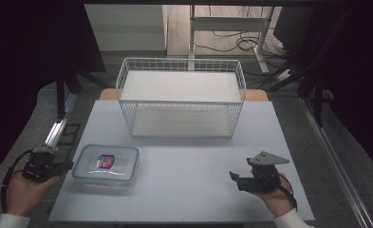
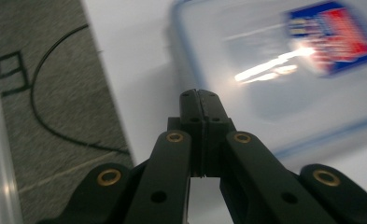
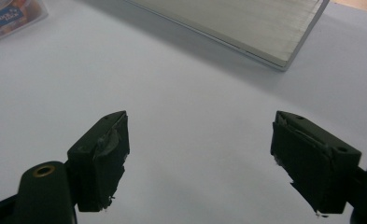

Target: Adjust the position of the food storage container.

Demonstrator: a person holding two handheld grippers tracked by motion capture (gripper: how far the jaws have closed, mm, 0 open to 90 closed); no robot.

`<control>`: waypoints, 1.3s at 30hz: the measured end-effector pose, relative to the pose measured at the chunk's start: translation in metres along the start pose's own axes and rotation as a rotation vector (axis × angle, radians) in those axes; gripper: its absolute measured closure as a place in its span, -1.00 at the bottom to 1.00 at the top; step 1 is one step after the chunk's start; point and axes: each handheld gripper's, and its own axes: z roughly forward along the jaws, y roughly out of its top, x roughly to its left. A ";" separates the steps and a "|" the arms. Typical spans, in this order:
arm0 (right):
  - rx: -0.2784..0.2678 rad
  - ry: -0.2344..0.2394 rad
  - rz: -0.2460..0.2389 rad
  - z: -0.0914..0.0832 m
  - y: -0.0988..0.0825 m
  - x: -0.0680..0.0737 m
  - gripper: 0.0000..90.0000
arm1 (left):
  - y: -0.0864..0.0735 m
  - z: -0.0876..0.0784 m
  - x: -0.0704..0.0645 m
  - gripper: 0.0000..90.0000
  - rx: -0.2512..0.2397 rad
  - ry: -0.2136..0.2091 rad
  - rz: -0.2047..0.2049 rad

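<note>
White wire forms a two-shelf rack (image 1: 181, 97) at the far side of the table (image 1: 184, 190), well ahead of both grippers. A clear plastic box (image 1: 106, 164) with a blue-edged lid and a red and blue label (image 1: 106, 160) lies flat on the table just to the right of the left gripper (image 1: 66, 166), apart from it. The left gripper (image 2: 200, 100) is held at the table's left edge with its jaws pressed together on nothing. The right gripper (image 1: 233, 176) is held low over bare tabletop, its jaws spread wide and empty (image 3: 197, 154). Between it and the box, open table is seen. Ahead of it the rack's lower shelf (image 3: 246, 23) is seen. Cables (image 1: 231, 42) lie on the floor beyond the rack.
</note>
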 end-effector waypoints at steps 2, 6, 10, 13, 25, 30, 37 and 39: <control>-0.002 -0.002 0.003 0.000 0.000 -0.001 -0.57 | 0.001 0.006 0.007 1.00 0.012 0.005 -0.019; 0.001 -0.007 0.006 0.000 -0.001 -0.002 -0.56 | 0.005 0.014 0.010 1.00 0.037 0.002 -0.016; 0.002 -0.007 0.006 0.000 -0.001 -0.002 -0.57 | 0.010 0.023 0.005 1.00 0.062 0.016 0.004; -0.001 -0.007 0.006 -0.001 -0.001 -0.002 -0.57 | 0.011 0.024 0.003 1.00 0.056 -0.002 -0.006; -0.003 -0.006 0.005 -0.001 -0.001 -0.002 -0.57 | 0.016 0.031 -0.027 1.00 0.041 -0.069 0.017; -0.002 -0.007 0.005 -0.001 -0.001 -0.002 -0.57 | 0.020 0.036 -0.044 1.00 0.034 -0.106 0.027; -0.005 -0.008 0.005 -0.002 -0.001 -0.002 -0.57 | 0.026 0.043 -0.072 1.00 0.038 -0.152 0.054; -0.006 -0.009 0.005 -0.003 -0.001 -0.003 -0.57 | 0.027 0.044 -0.079 1.00 0.040 -0.164 0.064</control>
